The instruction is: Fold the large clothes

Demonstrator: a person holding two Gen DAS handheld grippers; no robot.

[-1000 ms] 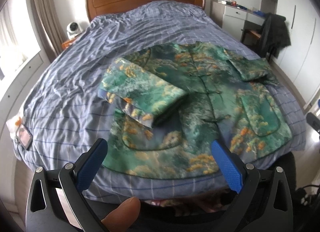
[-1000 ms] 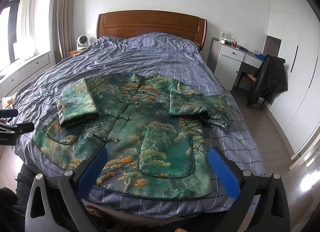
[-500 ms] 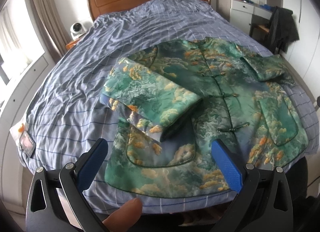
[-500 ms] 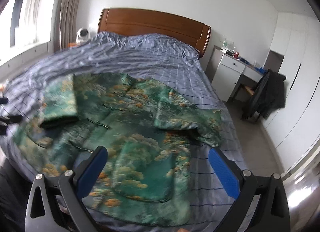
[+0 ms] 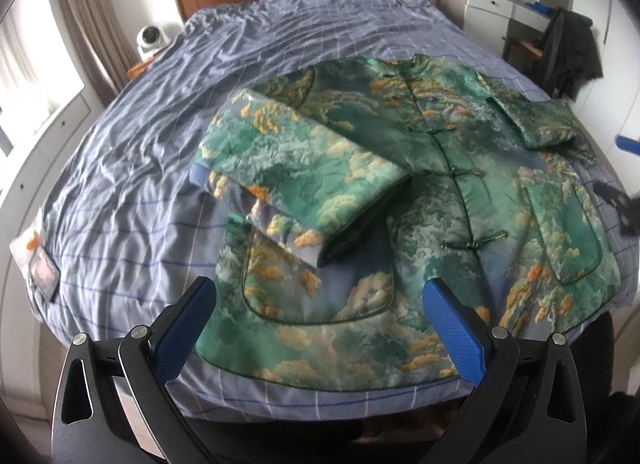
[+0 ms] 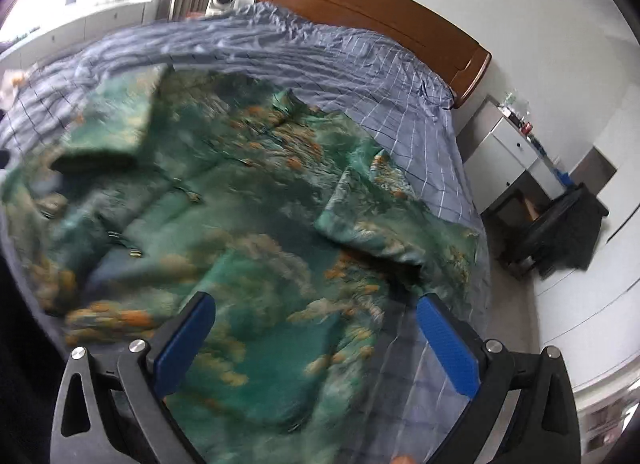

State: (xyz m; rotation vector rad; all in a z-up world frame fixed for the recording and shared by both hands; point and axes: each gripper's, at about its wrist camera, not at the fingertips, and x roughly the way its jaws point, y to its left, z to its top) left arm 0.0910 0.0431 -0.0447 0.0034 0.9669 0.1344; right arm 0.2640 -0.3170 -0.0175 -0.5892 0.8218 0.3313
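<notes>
A green jacket (image 5: 436, 168) with orange and white cloud print lies front up on the bed, frog buttons closed down its middle. Both sleeves are folded across the chest: the left sleeve (image 5: 296, 180) and the right sleeve (image 6: 384, 220). My left gripper (image 5: 320, 328) stands open above the jacket's lower left hem and pocket, holding nothing. My right gripper (image 6: 316, 340) is open too, low over the jacket's (image 6: 248, 232) lower right part near the bed's side edge; that view is motion-blurred. A bit of the right gripper (image 5: 624, 200) shows at the left wrist view's right edge.
The bed (image 5: 132, 168) has a wrinkled blue checked cover and a wooden headboard (image 6: 372, 4). A small white fan (image 5: 150, 38) stands at the head side. A white dresser (image 6: 516, 152) and a chair with a dark garment (image 6: 568, 232) stand right of the bed.
Both grippers have moved closer to the jacket. The right one dropped low and swung toward the jacket's right side, tilting its view. The thumb below the left gripper is out of sight now.
</notes>
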